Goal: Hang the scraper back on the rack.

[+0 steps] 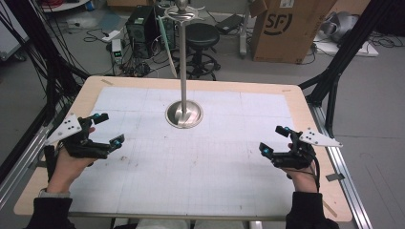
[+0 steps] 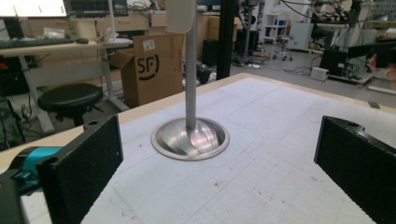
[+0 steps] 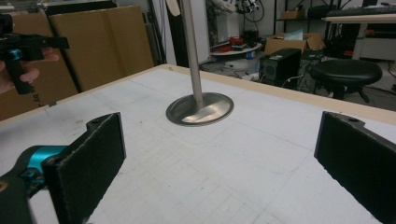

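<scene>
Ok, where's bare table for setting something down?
Nearly all the white mat is bare: the wide stretch between the left gripper and right gripper, plus the near edge. The only obstacle is the metal stand at center back; bare strips flank it.

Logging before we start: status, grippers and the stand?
Left gripper open, right gripper open, both empty above the mat. Metal stand upright mid-table, untouched. Nothing between grippers and stand.
</scene>
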The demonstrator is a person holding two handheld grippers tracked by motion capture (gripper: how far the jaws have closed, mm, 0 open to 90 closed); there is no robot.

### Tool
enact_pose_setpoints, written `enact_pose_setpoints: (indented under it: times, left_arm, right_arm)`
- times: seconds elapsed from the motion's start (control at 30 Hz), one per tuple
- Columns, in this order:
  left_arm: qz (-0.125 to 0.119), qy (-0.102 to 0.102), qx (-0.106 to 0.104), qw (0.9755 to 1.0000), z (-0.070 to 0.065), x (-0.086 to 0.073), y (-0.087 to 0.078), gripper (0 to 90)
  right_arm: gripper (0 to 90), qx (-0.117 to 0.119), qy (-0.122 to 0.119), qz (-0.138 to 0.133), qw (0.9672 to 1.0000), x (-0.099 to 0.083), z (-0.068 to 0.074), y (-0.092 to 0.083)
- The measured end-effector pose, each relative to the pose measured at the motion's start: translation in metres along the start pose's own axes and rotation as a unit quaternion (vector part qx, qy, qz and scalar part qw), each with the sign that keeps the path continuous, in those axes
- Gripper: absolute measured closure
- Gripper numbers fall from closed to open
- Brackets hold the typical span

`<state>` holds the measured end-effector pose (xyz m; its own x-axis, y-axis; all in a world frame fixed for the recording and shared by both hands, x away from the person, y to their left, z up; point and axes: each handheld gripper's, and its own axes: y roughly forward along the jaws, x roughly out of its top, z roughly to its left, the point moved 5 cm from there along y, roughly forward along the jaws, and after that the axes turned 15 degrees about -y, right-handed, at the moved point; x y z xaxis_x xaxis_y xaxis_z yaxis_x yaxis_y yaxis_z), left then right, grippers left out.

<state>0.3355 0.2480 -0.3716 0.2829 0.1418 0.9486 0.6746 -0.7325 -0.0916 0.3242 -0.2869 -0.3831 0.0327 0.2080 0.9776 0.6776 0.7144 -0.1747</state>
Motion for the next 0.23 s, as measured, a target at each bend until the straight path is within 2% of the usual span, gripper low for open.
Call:
enact_pose_setpoints:
  times: [0.23]
  left_arm:
    - [0.005,0.001,0.006,1.0000,0.0019,-0.0031,-0.0007,1.7]
  right_arm:
    - [1.0,0.016,-0.008,0.009,0.9998,-0.0024,0.0057,0.0058]
